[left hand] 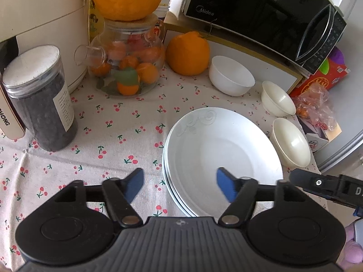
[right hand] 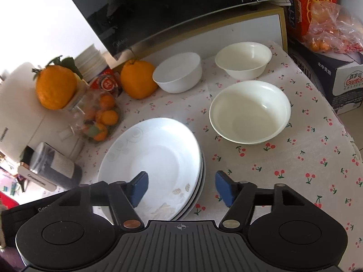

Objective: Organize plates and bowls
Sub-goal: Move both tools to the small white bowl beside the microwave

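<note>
A stack of white plates (left hand: 224,154) (right hand: 154,158) lies on the cherry-print tablecloth. Three bowls stand behind and right of it: a white bowl (left hand: 231,76) (right hand: 178,72), a small cream bowl (left hand: 278,98) (right hand: 244,60) and a larger cream bowl (left hand: 291,141) (right hand: 249,111). My left gripper (left hand: 180,185) is open over the stack's left rim, holding nothing. My right gripper (right hand: 181,188) is open over the stack's right rim, holding nothing. The right gripper's body shows in the left wrist view (left hand: 326,187).
A black microwave (left hand: 265,15) on a white cabinet stands at the back. Large oranges (left hand: 187,53), a glass jar of small oranges (left hand: 127,61), a dark-filled plastic jar (left hand: 40,97) and a white appliance (left hand: 43,22) crowd the left. A red box and bagged fruit (right hand: 329,27) sit right.
</note>
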